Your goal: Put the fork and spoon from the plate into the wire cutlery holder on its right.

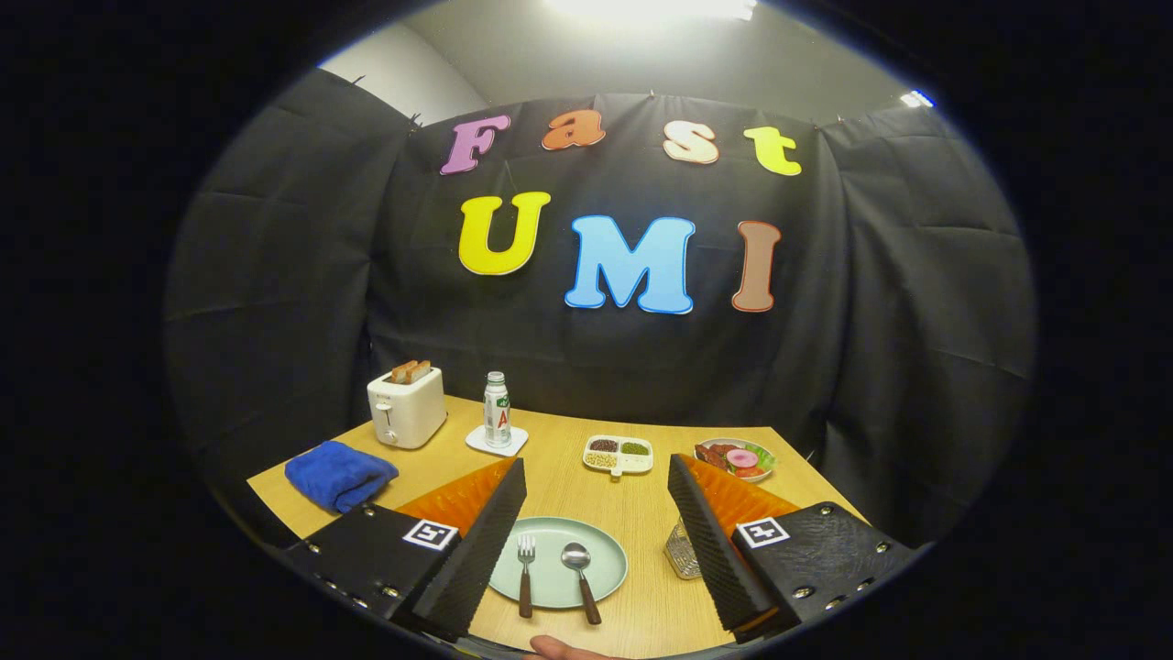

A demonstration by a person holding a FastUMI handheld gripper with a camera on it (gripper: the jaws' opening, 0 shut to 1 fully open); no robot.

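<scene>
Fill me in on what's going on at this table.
A person is holding a gripper above a wooden table, its fingers spread wide open and gripping nothing. Between them lies a pale green plate with a fork and a spoon side by side on it, neither touched yet. The wire cutlery holder stands just right of the plate, partly hidden behind the right finger. Nothing has been moved into it yet.
</scene>
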